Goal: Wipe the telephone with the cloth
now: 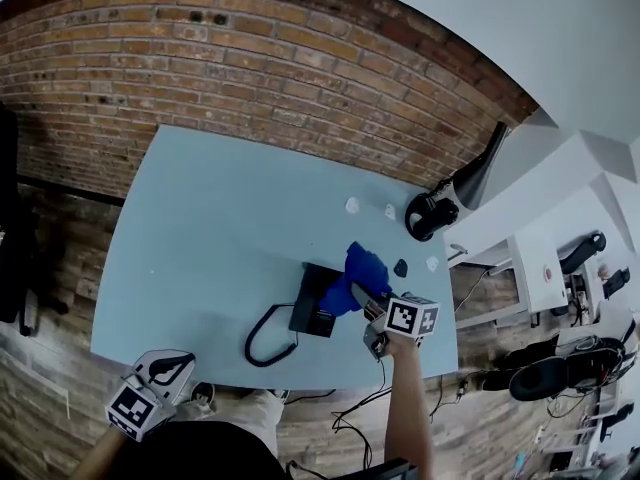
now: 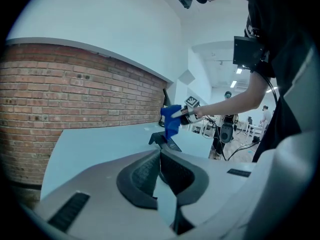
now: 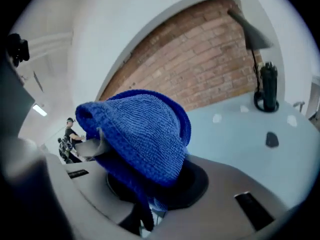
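Note:
A black telephone (image 1: 316, 314) with a coiled cord (image 1: 262, 344) lies near the front edge of the pale blue table (image 1: 210, 228). My right gripper (image 1: 367, 302) is shut on a blue knitted cloth (image 1: 357, 276), which it holds over the telephone's right end. In the left gripper view the cloth (image 2: 171, 120) hangs just above the telephone (image 2: 163, 140); I cannot tell whether they touch. In the right gripper view the cloth (image 3: 140, 134) covers the jaws. My left gripper (image 1: 165, 370) is off the table's front left corner, shut on nothing (image 2: 160, 156).
A black desk lamp (image 1: 455, 193) stands at the table's back right corner. Small white bits (image 1: 352, 205) and a small dark piece (image 1: 401, 267) lie near it. A brick wall runs behind the table. White desks (image 1: 545, 258) and cables are to the right.

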`<state>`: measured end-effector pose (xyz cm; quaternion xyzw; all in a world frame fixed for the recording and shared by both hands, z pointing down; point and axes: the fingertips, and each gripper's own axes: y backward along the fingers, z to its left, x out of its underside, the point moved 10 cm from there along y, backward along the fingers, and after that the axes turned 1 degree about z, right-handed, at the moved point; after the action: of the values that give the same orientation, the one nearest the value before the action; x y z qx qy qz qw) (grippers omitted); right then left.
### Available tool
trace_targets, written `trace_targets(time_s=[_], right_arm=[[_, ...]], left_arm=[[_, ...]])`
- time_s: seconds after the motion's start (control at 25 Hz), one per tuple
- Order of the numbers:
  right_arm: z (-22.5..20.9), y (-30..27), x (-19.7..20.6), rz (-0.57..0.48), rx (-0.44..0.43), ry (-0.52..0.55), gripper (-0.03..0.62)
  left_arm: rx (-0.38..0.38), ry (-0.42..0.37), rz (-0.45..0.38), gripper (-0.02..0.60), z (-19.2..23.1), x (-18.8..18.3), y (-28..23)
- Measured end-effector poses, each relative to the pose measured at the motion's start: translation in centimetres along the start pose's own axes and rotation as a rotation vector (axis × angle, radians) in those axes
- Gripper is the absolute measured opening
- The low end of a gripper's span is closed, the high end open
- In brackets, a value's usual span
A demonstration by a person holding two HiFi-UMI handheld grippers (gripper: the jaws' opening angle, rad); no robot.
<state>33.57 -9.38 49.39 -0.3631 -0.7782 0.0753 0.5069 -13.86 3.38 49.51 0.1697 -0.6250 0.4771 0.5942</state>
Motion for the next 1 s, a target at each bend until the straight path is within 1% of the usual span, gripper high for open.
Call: trace_targets(time_s=[0.08, 0.12, 0.16, 0.2, 0.28, 0.32, 0.36, 0.44, 0.48, 0.6, 0.64, 0.68, 0.76, 0.88, 1.0], right_arm=[[0.0, 0.0, -2.6, -0.164, 0.035, 0.051, 0.092], [-0.1, -0.3, -3.0, -0.216, 0.066, 0.086, 0.092], [-0.2, -0.7, -3.0, -0.241, 0.104, 0.13, 0.092], [-0.5, -1.3, -2.5, -0.244, 0.147, 0.177, 0.092], [-1.5, -2.8, -0.5, -0.2, 0.228, 0.245, 0.092], [-2.1, -3.7, 0.9, -0.165, 0.256, 0.251, 0.092], [-2.6, -4.6, 2.5, -0.126, 0.271, 0.235, 0.092], [-3.4, -6.3, 5.5, -0.071, 0.272, 0.157, 0.092], [-3.5, -6.8, 6.5, -0.076, 0.268, 0.103, 0.092], [-3.5, -7.1, 7.5, -0.166, 0.266, -0.063, 0.092], [-3.4, -7.2, 7.6, -0.18, 0.266, -0.088, 0.092], [-3.3, -7.3, 7.7, -0.182, 0.266, -0.09, 0.092], [-3.2, -7.5, 7.8, -0.168, 0.27, -0.035, 0.092], [-2.7, -7.5, 8.2, -0.154, 0.293, 0.098, 0.092], [-2.3, -7.4, 8.8, -0.167, 0.322, 0.132, 0.092]], left_arm=[[0.002, -0.002, 0.011, 0.012, -0.1, 0.0, -0.2], [0.002, -0.006, 0.015, 0.013, -0.2, 0.0, -0.2], [0.002, -0.012, 0.017, 0.013, -0.2, 0.0, -0.3], [0.0, -0.02, 0.018, 0.014, -0.3, 0.0, -0.3], [-0.003, -0.027, 0.023, 0.013, -0.3, -0.1, -0.4], [-0.004, -0.024, 0.028, 0.012, -0.4, -0.2, -0.4], [-0.007, -0.02, 0.033, 0.012, -0.5, -0.2, -0.3], [-0.015, -0.01, 0.044, 0.013, -0.5, -0.2, -0.1], [-0.018, -0.008, 0.05, 0.012, -0.5, -0.1, -0.1], [-0.013, -0.019, 0.053, 0.013, -0.4, 0.4, 0.0], [-0.01, -0.019, 0.054, 0.013, -0.4, 0.5, 0.0], [-0.008, -0.02, 0.057, 0.013, -0.5, 0.6, 0.1], [-0.003, -0.021, 0.062, 0.012, -0.7, 0.7, 0.1], [-0.004, -0.039, 0.05, 0.013, -0.7, 0.8, 0.2], [-0.015, -0.035, 0.039, 0.013, -0.6, 0.7, 0.5]])
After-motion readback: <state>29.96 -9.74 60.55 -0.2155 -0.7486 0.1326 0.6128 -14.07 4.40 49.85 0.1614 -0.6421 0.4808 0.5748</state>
